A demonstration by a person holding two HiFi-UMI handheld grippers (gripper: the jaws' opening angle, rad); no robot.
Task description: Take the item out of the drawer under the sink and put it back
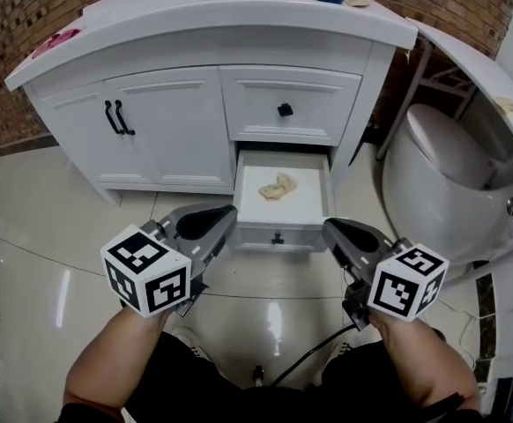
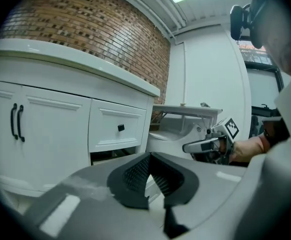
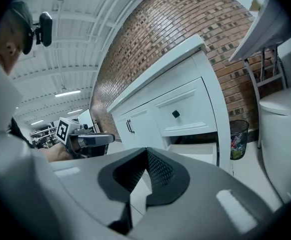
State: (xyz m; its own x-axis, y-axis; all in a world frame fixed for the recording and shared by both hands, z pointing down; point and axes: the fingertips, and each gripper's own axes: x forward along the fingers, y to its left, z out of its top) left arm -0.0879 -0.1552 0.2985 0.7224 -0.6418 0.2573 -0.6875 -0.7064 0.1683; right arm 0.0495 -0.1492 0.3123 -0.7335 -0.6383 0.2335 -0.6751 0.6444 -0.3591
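Observation:
The lower drawer (image 1: 282,227) of the white sink cabinet (image 1: 151,122) stands pulled out. A pale beige item (image 1: 278,186) lies inside it on the drawer floor. My left gripper (image 1: 229,216) hovers in front of the drawer's left corner, shut, with nothing between its pads. My right gripper (image 1: 329,229) hangs by the drawer's right front corner, also shut and empty. In the left gripper view the left gripper's (image 2: 149,156) jaws meet, with the right gripper (image 2: 205,145) beyond. The right gripper view shows the right gripper's (image 3: 145,153) pads together and the open drawer (image 3: 198,153) behind them.
A closed upper drawer with a black knob (image 1: 285,109) sits above the open one. Double doors with black handles (image 1: 118,117) are to the left. A white toilet (image 1: 450,179) stands close on the right, and a waste bin (image 3: 238,134) sits beside the cabinet. The floor is glossy tile (image 1: 54,236).

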